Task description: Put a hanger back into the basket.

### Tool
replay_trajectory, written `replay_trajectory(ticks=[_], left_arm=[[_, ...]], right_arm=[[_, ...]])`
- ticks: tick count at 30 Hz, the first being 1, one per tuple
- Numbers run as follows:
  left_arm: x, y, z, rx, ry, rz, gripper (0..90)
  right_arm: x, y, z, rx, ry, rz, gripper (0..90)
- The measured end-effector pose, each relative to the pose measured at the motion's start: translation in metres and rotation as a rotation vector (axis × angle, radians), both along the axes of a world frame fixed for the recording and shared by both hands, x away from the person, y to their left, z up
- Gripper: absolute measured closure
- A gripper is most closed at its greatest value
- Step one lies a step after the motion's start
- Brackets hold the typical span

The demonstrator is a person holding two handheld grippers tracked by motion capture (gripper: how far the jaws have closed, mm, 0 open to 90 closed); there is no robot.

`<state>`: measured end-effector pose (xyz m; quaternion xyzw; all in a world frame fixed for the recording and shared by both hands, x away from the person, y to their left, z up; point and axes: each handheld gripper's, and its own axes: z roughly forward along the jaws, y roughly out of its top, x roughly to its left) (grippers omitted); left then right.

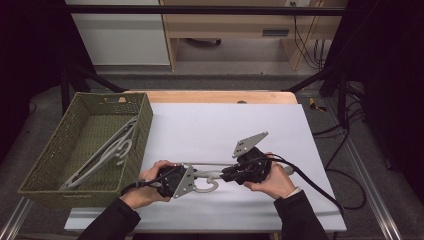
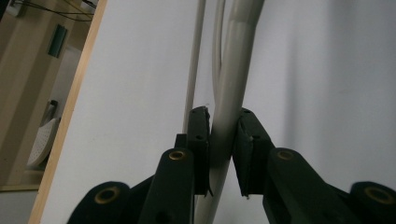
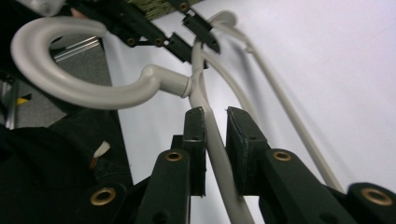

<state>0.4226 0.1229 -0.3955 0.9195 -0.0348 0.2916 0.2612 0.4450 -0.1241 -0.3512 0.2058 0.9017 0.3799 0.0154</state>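
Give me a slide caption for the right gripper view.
Right gripper clamps the grey hanger near its hook over the white table.

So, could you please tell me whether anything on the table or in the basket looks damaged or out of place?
Nothing stands out: one hanger lies intact on the white sheet, others rest in the basket.

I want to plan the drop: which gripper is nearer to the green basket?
Left. The left gripper sits beside the green basket's near corner, clamping the hanger; the right gripper holds it farther right.
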Motion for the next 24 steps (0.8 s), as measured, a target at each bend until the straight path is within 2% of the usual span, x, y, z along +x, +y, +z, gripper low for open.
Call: replay_trajectory(ticks=[1,4,7,11,14,17,21,24], left_arm=[[-0.001,-0.001,0.001,0.001,-0.001,0.001,78.5],[-0.003,-0.003,0.003,0.003,-0.002,0.003,79.5],[-0.004,-0.004,0.005,-0.003,0.032,0.013,79.8],[-0.003,-0.006,0.004,-0.001,0.048,0.029,79.8],[-0.003,-0.007,0.006,-0.006,0.064,0.042,79.8],[-0.002,-0.006,0.011,-0.032,0.111,0.077,79.9],[-0.002,-0.007,0.016,-0.042,0.138,0.123,79.9],[-0.001,-0.008,0.021,-0.046,0.141,0.162,79.8]], right_arm=[[0.000,-0.001,0.001,0.000,-0.020,0.001,75.8],[0.000,-0.002,0.002,0.005,-0.035,-0.017,74.5],[0.000,-0.004,0.003,-0.002,-0.077,-0.037,72.1],[0.000,-0.008,0.006,0.022,-0.145,-0.106,67.7],[0.001,-0.013,0.008,0.043,-0.169,-0.152,65.3],[0.000,-0.019,0.009,0.061,-0.188,-0.182,57.4],[-0.004,-0.028,0.010,0.088,-0.227,-0.220,50.4],[-0.007,-0.036,0.012,0.135,-0.280,-0.262,40.1]])
